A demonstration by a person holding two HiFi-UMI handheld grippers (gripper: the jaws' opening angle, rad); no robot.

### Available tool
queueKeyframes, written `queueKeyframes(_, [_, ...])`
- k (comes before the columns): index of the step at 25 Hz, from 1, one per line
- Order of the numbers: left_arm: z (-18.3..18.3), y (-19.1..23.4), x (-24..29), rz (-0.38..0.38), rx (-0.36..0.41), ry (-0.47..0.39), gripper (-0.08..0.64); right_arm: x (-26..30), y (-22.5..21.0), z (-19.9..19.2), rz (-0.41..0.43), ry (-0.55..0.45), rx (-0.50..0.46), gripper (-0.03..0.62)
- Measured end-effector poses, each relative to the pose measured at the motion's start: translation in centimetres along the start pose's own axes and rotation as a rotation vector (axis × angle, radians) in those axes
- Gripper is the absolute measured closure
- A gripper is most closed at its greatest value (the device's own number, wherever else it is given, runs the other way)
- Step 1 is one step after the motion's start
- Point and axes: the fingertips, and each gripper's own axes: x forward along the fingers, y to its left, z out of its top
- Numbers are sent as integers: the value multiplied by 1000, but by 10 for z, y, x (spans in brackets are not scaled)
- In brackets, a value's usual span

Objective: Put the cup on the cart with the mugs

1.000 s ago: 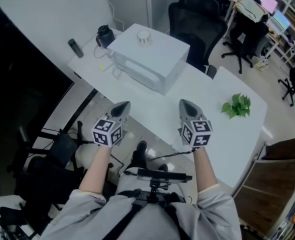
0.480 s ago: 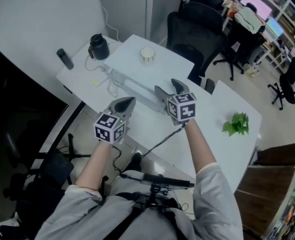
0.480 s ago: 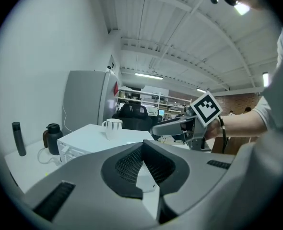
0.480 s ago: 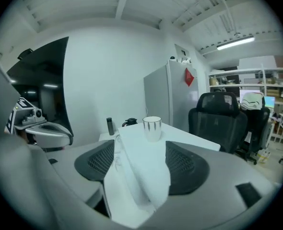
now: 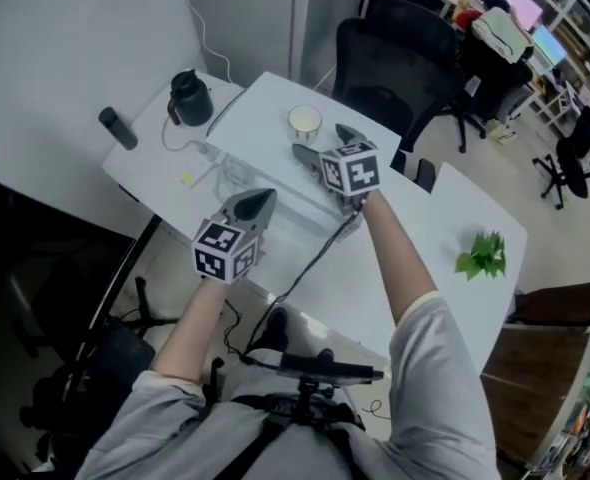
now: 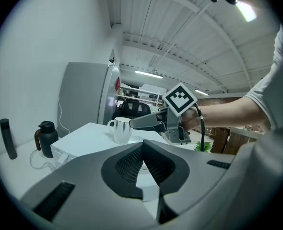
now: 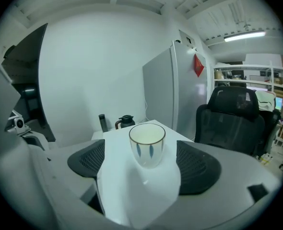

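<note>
A white cup (image 5: pixel 305 123) with dark blue leaf marks stands upright on top of a white box (image 5: pixel 265 148) on the white table (image 5: pixel 425 228). My right gripper (image 5: pixel 323 143) reaches over the box with its jaws opening wide. In the right gripper view the cup (image 7: pixel 147 144) stands centred just ahead of the two pads, which do not touch it. My left gripper (image 5: pixel 253 203) hangs nearer me over the table's front part, shut and empty. The left gripper view shows the cup (image 6: pixel 121 130) with its handle to the left and the right gripper (image 6: pixel 141 122) beside it.
A black jug (image 5: pixel 188 98) and a dark bottle (image 5: pixel 117 128) stand on the table left of the box, with a white cable between them. A small green plant (image 5: pixel 485 256) sits at the table's right end. Black office chairs (image 5: pixel 395 58) stand beyond the table.
The right gripper has travelled forward from the table's near edge to the cup on the box, and its jaws have gone from shut to wide open. The left gripper has hardly moved.
</note>
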Motion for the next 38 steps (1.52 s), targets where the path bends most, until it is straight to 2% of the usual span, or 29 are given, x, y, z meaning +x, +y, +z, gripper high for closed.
queueKeyframes(9, [-2, 29, 11, 1, -35, -9, 558, 54, -8, 20, -19, 67, -73, 132])
queueKeyframes(16, [-8, 44, 2, 14, -50, -4, 558, 74, -15, 14, -43, 84, -56, 133])
queueKeyframes(18, [-11, 47, -1, 14, -54, -1, 558, 76, -15, 14, -45, 81, -55, 181])
queueKeyframes(30, [-21, 53, -5, 11, -60, 13, 558, 75, -17, 16, -84, 89, -78, 184])
queueKeyframes(38, [-20, 53, -6, 0, -45, 11, 558, 47, -16, 26, -92, 78, -65, 184])
